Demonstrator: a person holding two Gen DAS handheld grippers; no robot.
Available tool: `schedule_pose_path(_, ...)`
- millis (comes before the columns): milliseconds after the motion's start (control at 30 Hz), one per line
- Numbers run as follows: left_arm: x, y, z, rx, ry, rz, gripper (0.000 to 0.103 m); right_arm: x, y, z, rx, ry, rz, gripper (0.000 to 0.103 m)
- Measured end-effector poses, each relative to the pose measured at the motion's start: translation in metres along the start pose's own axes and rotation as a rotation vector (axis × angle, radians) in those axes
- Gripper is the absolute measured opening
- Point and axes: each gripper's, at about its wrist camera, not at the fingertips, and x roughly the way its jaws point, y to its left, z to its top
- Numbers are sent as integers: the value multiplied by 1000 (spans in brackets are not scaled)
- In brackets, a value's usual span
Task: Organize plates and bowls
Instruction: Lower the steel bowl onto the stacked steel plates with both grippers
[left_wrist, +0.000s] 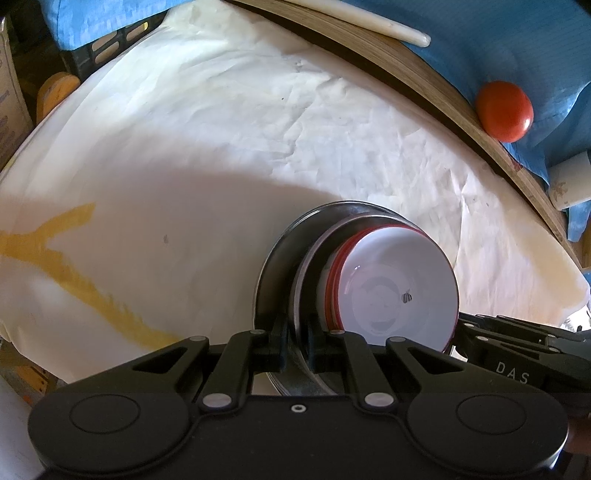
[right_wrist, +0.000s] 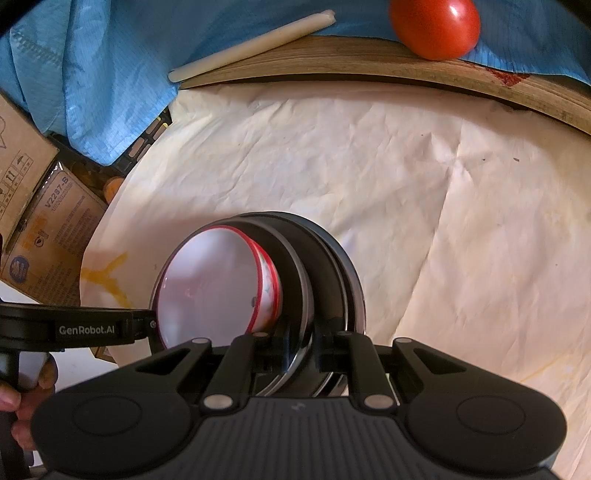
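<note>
Black jaws of the left gripper (left_wrist: 295, 341) are clamped on the rim of the steel plates (left_wrist: 275, 280); the right gripper (right_wrist: 302, 345) is clamped on the opposite rim. A white bowl (left_wrist: 400, 288) with red trim sits on these plates, the stack apparently just above the wrinkled white paper (left_wrist: 207, 140) covering the table. Beyond its wooden edge (right_wrist: 369, 61) lie blue cloth (right_wrist: 110, 51), a tomato (right_wrist: 436, 26) and a pale candle (right_wrist: 251, 46).
</note>
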Motion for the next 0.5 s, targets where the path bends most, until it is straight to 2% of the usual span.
schedule_pose_path(500,-9,2,-4,-5,-71,40,20,-10,-2,-8,-7,-42,1,21)
